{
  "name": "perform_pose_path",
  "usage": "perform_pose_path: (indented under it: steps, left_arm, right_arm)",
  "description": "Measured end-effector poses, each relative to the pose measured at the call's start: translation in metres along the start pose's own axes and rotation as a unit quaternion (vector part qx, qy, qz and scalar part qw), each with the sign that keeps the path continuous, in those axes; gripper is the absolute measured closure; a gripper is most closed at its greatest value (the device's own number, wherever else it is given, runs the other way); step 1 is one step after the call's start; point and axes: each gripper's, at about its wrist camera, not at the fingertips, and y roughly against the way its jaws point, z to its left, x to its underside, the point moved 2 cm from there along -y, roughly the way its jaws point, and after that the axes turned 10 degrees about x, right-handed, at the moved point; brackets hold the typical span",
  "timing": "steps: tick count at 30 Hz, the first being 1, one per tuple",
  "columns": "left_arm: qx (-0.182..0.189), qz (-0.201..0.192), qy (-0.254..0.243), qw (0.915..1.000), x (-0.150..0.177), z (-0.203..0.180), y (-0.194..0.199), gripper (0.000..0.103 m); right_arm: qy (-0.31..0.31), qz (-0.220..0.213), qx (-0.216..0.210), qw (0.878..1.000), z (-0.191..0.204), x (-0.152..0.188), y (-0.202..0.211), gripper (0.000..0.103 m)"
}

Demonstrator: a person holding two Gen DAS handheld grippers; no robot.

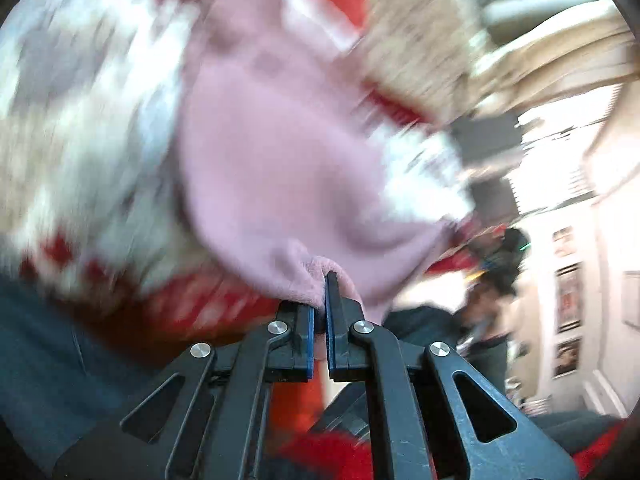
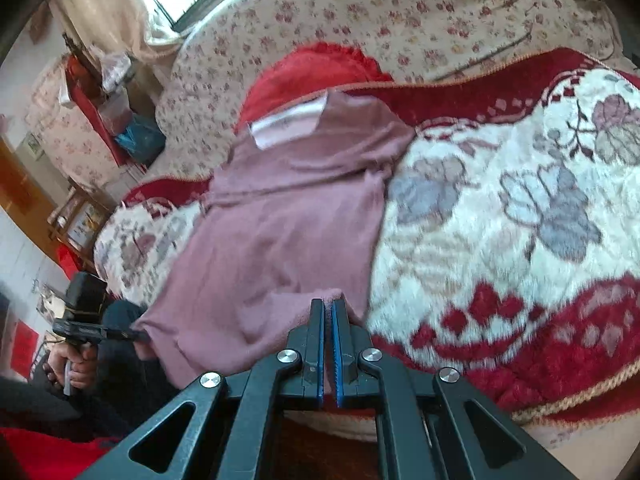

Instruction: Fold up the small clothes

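A pink fleece garment point(image 2: 288, 220) lies lengthwise on a red and white flowered blanket point(image 2: 500, 208), with a white label point(image 2: 288, 120) at its far end. My right gripper point(image 2: 327, 302) is shut on the garment's near hem. In the right wrist view the left gripper point(image 2: 136, 335) is at the far left, held by a hand point(image 2: 72, 364), and pinches the garment's other near corner. The left wrist view is blurred. It shows the left gripper point(image 1: 322, 296) shut on a fold of the pink garment point(image 1: 280, 160) over the blanket point(image 1: 80, 120).
A red fleece item point(image 2: 312, 68) lies just beyond the garment's far end. A cream sheet with small flowers point(image 2: 360, 8) covers the bed behind it. Furniture and clutter point(image 2: 100, 92) stand at the far left, and a window with curtains is above them.
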Motion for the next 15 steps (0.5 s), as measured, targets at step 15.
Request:
perform_pose_path:
  steps: [15]
  left_arm:
    - [-0.028, -0.205, -0.003, 0.9784, -0.231, 0.019, -0.002, 0.1]
  right_arm:
    - [-0.092, -0.141, 0.023, 0.985, -0.013, -0.182, -0.056, 0.1]
